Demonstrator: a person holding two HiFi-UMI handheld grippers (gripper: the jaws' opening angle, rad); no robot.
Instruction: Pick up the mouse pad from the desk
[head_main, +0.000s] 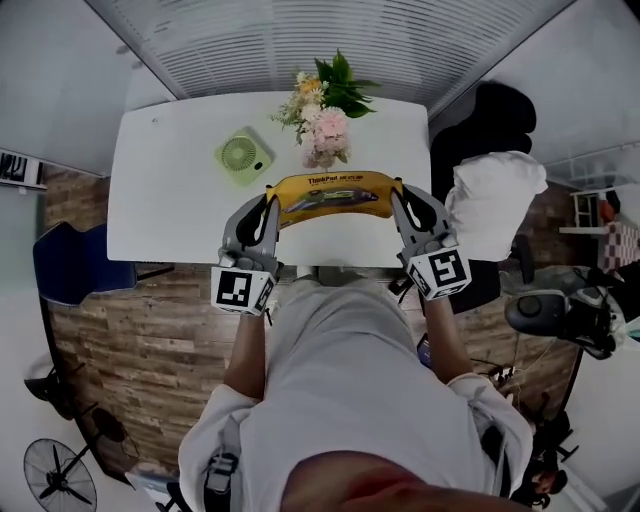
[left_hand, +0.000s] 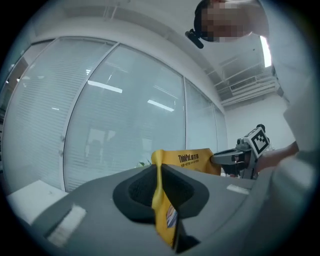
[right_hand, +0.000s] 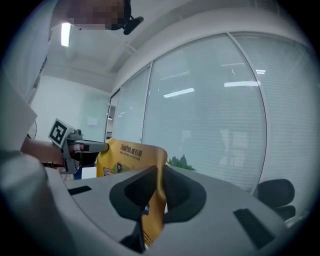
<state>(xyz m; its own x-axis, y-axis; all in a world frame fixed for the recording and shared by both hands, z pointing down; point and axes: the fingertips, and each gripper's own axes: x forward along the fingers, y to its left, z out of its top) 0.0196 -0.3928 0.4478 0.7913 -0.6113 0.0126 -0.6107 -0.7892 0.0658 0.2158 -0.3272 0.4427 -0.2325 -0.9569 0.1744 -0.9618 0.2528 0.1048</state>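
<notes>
A yellow mouse pad (head_main: 335, 193) with dark print hangs in the air above the white desk (head_main: 170, 200), stretched between both grippers. My left gripper (head_main: 272, 203) is shut on its left edge and my right gripper (head_main: 398, 200) is shut on its right edge. In the left gripper view the mouse pad (left_hand: 161, 200) runs pinched between the dark jaws, with the right gripper (left_hand: 239, 157) beyond it. In the right gripper view the mouse pad (right_hand: 156, 200) is clamped the same way, and the left gripper (right_hand: 82, 147) shows at its far end.
On the desk stand a green round fan (head_main: 243, 156) and a vase of flowers (head_main: 325, 112). A black chair with a white cloth (head_main: 495, 200) is to the right, a blue chair (head_main: 75, 265) to the left. Blinds and glass walls lie behind.
</notes>
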